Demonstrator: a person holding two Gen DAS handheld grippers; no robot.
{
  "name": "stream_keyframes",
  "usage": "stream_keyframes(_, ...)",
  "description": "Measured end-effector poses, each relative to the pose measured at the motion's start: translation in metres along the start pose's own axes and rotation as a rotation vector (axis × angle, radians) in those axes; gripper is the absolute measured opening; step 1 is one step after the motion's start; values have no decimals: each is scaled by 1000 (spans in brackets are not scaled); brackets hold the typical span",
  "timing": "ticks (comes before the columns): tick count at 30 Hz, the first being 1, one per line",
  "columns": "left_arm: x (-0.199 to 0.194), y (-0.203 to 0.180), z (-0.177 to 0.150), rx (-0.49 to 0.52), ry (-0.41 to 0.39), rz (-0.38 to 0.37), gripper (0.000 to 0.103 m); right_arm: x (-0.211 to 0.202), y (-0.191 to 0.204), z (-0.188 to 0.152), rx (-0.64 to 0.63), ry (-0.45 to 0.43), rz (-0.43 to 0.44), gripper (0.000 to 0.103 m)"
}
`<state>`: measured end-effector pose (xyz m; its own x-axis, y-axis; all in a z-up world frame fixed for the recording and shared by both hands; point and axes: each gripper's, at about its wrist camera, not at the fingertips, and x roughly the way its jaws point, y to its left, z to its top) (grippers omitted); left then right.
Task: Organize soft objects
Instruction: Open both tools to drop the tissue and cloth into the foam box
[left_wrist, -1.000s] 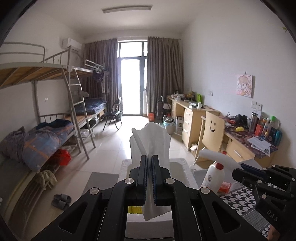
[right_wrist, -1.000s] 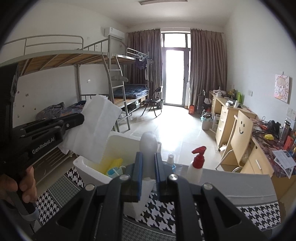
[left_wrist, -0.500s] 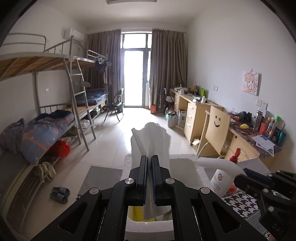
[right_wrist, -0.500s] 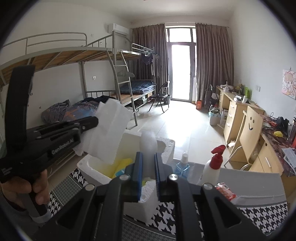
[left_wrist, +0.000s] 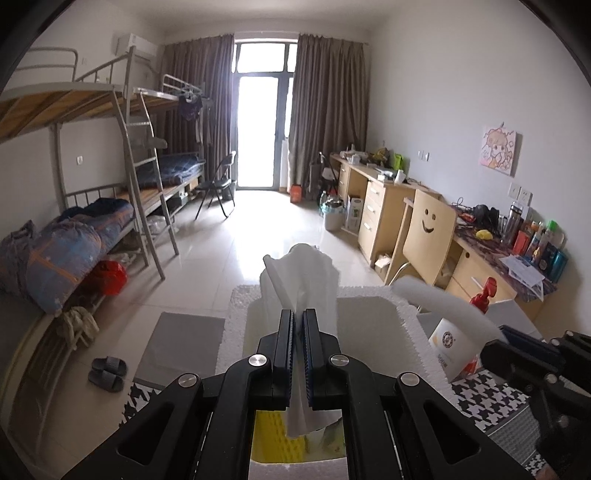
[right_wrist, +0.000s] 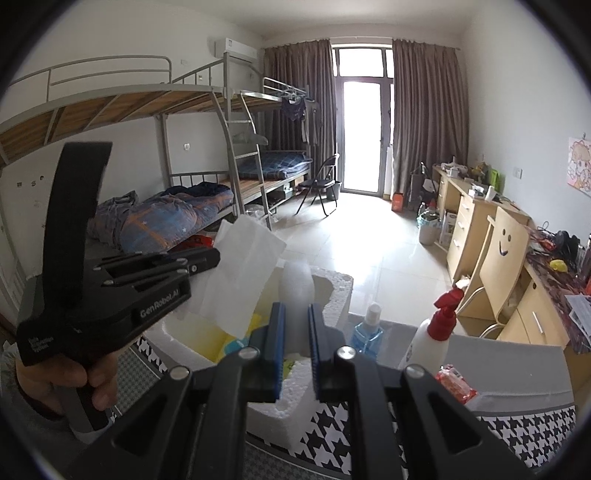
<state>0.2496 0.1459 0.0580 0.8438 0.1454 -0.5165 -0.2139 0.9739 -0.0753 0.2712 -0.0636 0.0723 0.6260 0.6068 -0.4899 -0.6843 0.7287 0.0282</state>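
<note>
My left gripper (left_wrist: 298, 321) is shut on a white tissue sheet (left_wrist: 301, 280) and holds it above the open white foam box (left_wrist: 373, 314); from the right wrist view the same gripper (right_wrist: 212, 258) and tissue (right_wrist: 243, 280) hang over the box (right_wrist: 336, 295). My right gripper (right_wrist: 295, 314) is shut on a pale translucent foam piece (right_wrist: 296, 288), held over the box's near wall; it shows in the left wrist view (left_wrist: 439, 302) at the right. Yellow and blue items (right_wrist: 236, 339) lie inside the box.
A red-capped spray bottle (right_wrist: 430, 343), a blue liquid bottle (right_wrist: 367, 332) and a red packet (right_wrist: 454, 384) stand on the houndstooth-clothed table (right_wrist: 517, 435) right of the box. Bunk beds (left_wrist: 92, 206) line the left, desks and a smiley chair (left_wrist: 428, 236) the right.
Both grippers have moved forward and lower over the foam box, still holding the tissue and the foam piece; the box fills more of both views.
</note>
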Motion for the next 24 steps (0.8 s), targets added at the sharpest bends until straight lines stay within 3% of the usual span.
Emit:
stream_keyframes(2, 0, 1, -1, 12, 5, 6, 25, -1, 1, 0, -3, -3, 1, 15)
stream_keyframes(4, -1, 5, -1, 1, -2, 0, 69, -2, 3, 2, -6, -6, 3, 15)
stream_keyframes(10, -9, 9, 1, -3, -28, 22, 74, -1, 5, 2, -6, -6, 0, 15)
stream_keyframes(16, -21, 11, 3, -19, -79, 83, 99, 2, 9, 3, -10, 0, 12, 15)
stream_keyframes(24, -30, 13, 4, -23, -98, 120, 102, 9, 13, 5, -22, 9, 40, 15)
